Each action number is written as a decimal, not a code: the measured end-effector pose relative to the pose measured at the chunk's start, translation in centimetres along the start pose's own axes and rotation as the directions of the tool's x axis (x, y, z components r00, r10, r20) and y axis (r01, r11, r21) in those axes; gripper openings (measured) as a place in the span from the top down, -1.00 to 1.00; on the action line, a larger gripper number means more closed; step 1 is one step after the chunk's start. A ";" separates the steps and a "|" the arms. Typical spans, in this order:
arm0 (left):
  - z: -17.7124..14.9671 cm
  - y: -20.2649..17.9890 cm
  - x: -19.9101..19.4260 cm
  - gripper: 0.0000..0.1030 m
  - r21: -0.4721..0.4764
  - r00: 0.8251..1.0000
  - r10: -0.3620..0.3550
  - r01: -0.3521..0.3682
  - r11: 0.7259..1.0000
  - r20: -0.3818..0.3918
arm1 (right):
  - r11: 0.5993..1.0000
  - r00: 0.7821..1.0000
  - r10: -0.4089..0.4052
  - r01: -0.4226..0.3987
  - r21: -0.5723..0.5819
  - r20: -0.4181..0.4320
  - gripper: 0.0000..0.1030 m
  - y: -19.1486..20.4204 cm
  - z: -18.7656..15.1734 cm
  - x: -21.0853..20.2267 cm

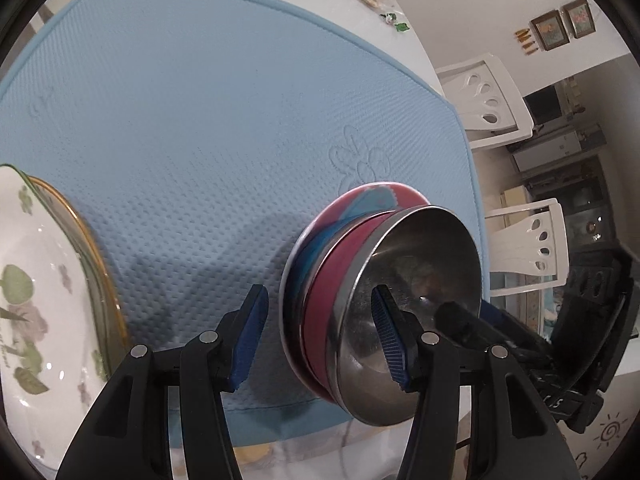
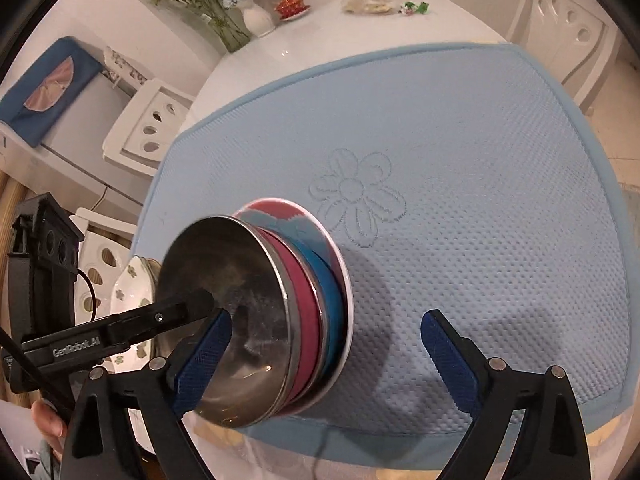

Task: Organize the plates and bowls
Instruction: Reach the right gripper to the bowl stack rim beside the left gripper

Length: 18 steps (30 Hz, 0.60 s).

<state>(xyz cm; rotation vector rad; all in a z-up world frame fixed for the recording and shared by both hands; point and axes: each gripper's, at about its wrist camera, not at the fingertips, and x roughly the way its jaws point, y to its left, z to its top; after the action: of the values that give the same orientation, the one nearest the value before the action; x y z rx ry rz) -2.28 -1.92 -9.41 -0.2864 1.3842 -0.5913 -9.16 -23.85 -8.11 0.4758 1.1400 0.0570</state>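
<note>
Steel bowl (image 1: 420, 272), round and shiny with a scuffed inside, tops the stack I am working on. Under it nest a pink bowl (image 1: 340, 292) and a blue bowl (image 2: 334, 292), both smooth-walled, and all three sit on a round plate (image 1: 360, 196) with a white rim and a pink and blue pattern. The stack stands near the front edge of a pale blue mat (image 1: 200, 120), just beside the flower pressed into its dimpled surface. The mat covers a glossy white table (image 2: 320, 40).

My left gripper (image 1: 320, 292) straddles the near side of the stack. One ribbed blue pad is inside the steel bowl and the other is outside the plate's rim, with a strip of mat showing between them, so its jaws are apart and not pressing. My right gripper (image 2: 326, 320) is spread wide and holds nothing; one pad is in front of the steel bowl, the other over bare mat.

A white flowered dish (image 1: 40, 260) with a gold edge sits on the mat's left side.
</note>
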 end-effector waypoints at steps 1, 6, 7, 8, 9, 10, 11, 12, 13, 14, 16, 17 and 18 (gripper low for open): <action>0.0 0.0 0.2 0.01 0.002 1.000 -0.001 0.001 1.000 -0.002 | 1.000 1.000 0.007 -0.007 0.006 -0.013 -0.85 -0.1 -0.1 0.4; 0.1 0.0 0.9 0.01 0.005 1.000 -0.012 0.012 1.000 0.000 | 0.996 0.996 0.075 -0.073 0.053 -0.039 -0.84 -1.1 -0.4 1.6; 0.1 0.1 1.0 0.01 0.002 1.000 -0.017 0.017 1.000 -0.001 | 0.994 0.995 0.095 -0.092 0.065 -0.039 -0.84 -1.2 -0.4 1.8; 0.1 0.1 1.2 0.01 -0.001 1.000 -0.022 0.022 1.000 -0.004 | 0.993 0.994 0.099 -0.096 0.073 -0.041 -0.84 -1.4 -0.5 2.0; 0.1 0.2 1.4 0.01 -0.003 1.000 -0.027 0.027 1.000 -0.005 | 0.992 0.994 0.099 -0.095 0.079 -0.045 -0.82 -1.5 -0.5 2.2; 0.2 0.2 1.5 0.01 -0.003 1.000 -0.029 0.029 1.000 -0.005 | 0.992 0.993 0.102 -0.098 0.085 -0.050 -0.71 -1.6 -0.4 2.5; 0.2 0.2 1.6 0.02 -0.003 1.000 -0.030 0.030 1.000 -0.005 | 0.990 0.992 0.113 -0.107 0.093 -0.058 -0.65 -1.6 -0.3 2.8; 0.2 0.2 1.7 0.05 -0.001 1.000 -0.028 0.028 1.000 0.000 | 0.989 0.991 0.119 -0.112 0.098 -0.065 -0.56 -1.7 -0.3 2.9; 0.1 0.2 1.7 0.05 0.000 1.000 -0.023 0.023 1.000 0.003 | 0.987 0.989 0.131 -0.123 0.107 -0.074 -0.52 -1.8 -0.4 3.2; 0.1 0.2 1.8 0.08 0.003 1.000 -0.018 0.018 1.000 0.004 | 0.986 0.987 0.138 -0.129 0.110 -0.077 -0.49 -1.6 -0.2 3.5; 0.0 0.0 2.2 0.16 0.006 1.000 -0.021 0.021 1.000 -0.001 | 0.983 0.984 0.154 -0.143 0.119 -0.086 -0.34 -1.6 -0.3 3.9; -0.1 0.0 2.2 0.16 0.009 1.000 -0.018 0.018 1.000 -0.001 | 0.981 0.983 0.161 -0.149 0.124 -0.088 -0.30 -1.6 -0.4 4.0; -0.1 -0.1 2.3 0.16 0.014 1.000 -0.014 0.014 1.000 0.004 | 0.980 0.982 0.166 -0.154 0.127 -0.090 -0.19 -1.7 -0.5 4.1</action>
<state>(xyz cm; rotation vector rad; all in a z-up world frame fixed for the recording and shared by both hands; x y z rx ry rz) -2.25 -3.24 -11.27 -0.2857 1.3747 -0.6113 -8.18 -24.11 -12.43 0.6772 1.2056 0.1548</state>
